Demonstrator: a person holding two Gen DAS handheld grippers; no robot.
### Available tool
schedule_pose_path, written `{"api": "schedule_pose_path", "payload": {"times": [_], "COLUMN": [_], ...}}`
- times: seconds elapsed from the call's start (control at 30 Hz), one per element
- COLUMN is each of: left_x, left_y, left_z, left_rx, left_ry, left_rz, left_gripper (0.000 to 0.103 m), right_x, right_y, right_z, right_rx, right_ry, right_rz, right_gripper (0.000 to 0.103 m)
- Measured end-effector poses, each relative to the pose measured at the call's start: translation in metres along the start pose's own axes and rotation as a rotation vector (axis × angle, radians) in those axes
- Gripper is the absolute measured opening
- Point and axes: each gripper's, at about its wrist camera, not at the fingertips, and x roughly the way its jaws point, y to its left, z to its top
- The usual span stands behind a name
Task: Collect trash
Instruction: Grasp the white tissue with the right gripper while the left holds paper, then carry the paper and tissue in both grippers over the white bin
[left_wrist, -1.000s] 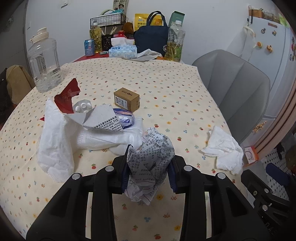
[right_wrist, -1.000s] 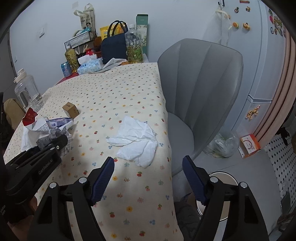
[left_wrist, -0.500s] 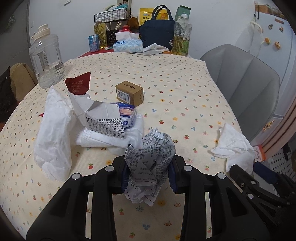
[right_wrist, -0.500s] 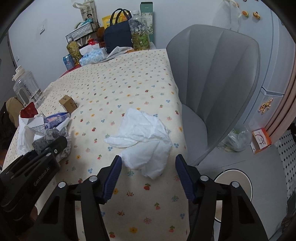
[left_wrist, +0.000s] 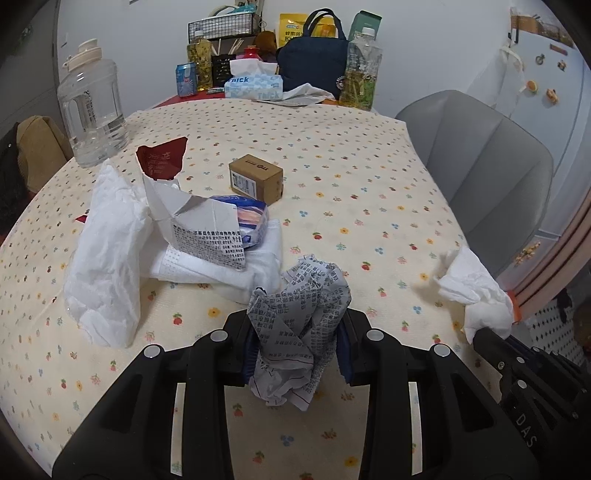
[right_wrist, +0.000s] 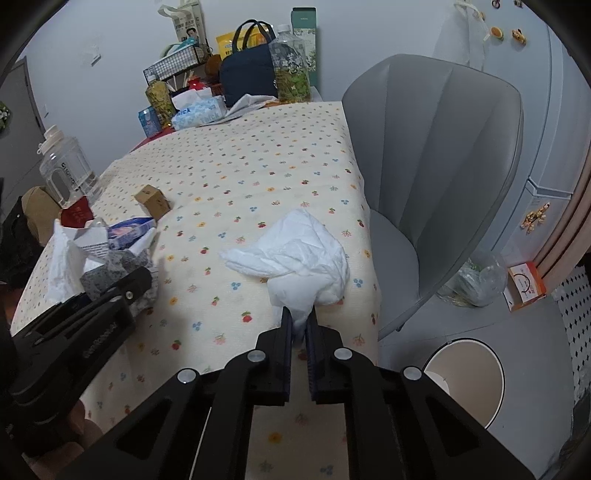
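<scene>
Trash on the floral-cloth desk (right_wrist: 229, 177) is being gathered two pieces at once: the left claw (left_wrist: 297, 349) is clamped on a crumpled printed paper (left_wrist: 301, 325), held just above the cloth at 6 o'clock in the left wrist view, so that hand is already loaded. The right claw (right_wrist: 299, 326) is closing on the near tail of a white crumpled tissue (right_wrist: 299, 258), which lies by the desk's right edge beside the grey chair (right_wrist: 436, 166); its jaws stand almost together with the tissue pinched between them. A round bin (right_wrist: 465, 369) sits on the floor at 4 o'clock, likely the drop point. More litter, a torn carton (left_wrist: 199, 225) and white wrappers, waits at 10 o'clock. A second ago the right claw gaped wide, short of the tissue; the left grip is unchanged
</scene>
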Motion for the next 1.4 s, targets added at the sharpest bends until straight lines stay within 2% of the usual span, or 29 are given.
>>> {"api": "schedule_pose_path", "payload": {"times": [0.67, 1.07, 1.4], "left_x": [-0.063, -0.087, -0.088], "left_y": [0.012, -0.003, -0.035], "left_z": [-0.017, -0.021, -0.022], "left_rx": [-0.014, 0.018, 0.074], "left_ry": [-0.096, -0.135, -0.126], "left_rz": [-0.105, -0.125, -0.169], "left_gripper": [0.034, 0.034, 0.034], "right_x": [-0.079, -0.106, -0.121], "right_y": [0.016, 0.004, -0.027], "right_z": [-0.026, -0.035, -0.037], "right_rx": [-0.02, -0.013, 0.046], "right_ry": [-0.111, -0.149, -0.171], "right_rz": [-0.05, -0.066, -0.113], "right_gripper": [0.007, 0.008, 0.008]}}
